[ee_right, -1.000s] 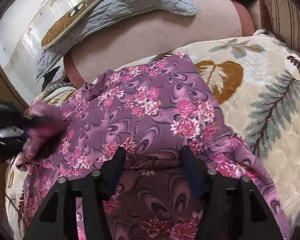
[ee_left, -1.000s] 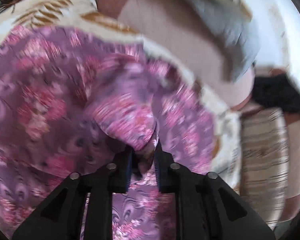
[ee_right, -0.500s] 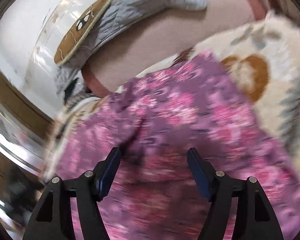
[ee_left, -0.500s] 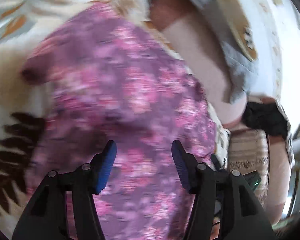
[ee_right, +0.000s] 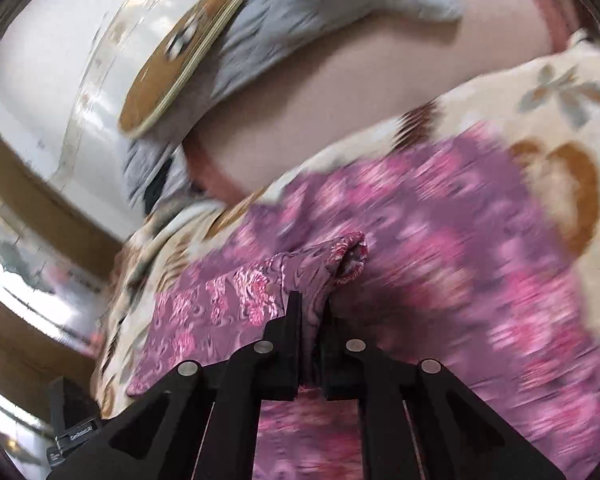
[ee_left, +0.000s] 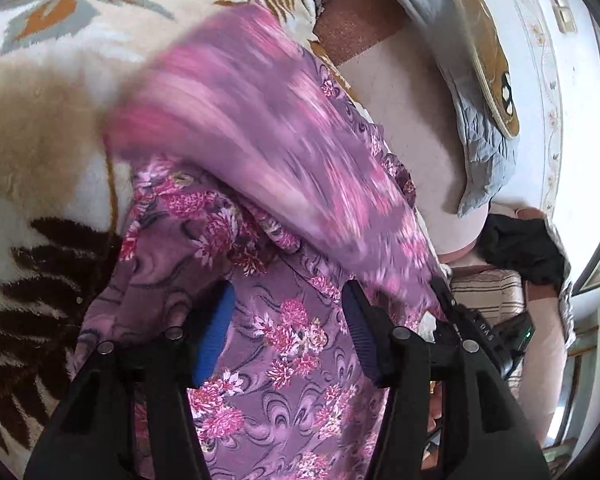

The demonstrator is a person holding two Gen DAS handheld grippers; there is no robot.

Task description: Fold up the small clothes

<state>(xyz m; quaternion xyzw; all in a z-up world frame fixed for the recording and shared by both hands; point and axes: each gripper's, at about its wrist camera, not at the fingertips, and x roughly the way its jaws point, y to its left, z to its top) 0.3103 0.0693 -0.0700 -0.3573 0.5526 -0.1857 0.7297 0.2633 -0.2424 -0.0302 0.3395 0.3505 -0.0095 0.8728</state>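
Note:
A purple garment with pink flowers [ee_left: 284, 340] lies on a cream leaf-patterned blanket [ee_left: 40, 120]. My left gripper [ee_left: 288, 316] is open and empty, just above the cloth, blue pads apart. A blurred flap of the garment [ee_left: 260, 128] is lifted across the left wrist view. My right gripper [ee_right: 310, 312] is shut on a bunched fold of the garment [ee_right: 340, 256] and holds it above the rest of the cloth [ee_right: 480, 240]. The right gripper's body shows at the right in the left wrist view [ee_left: 476, 324].
A pink sofa backrest [ee_right: 340, 100] rises behind the blanket, with a grey quilted cloth [ee_right: 320, 12] draped over it. A black item [ee_left: 520, 248] lies on a striped cushion [ee_left: 488, 292]. A white wall stands behind.
My left gripper let go of the garment and opened. My right gripper, open half a second ago, has shut on a fold and lifted it across the cloth.

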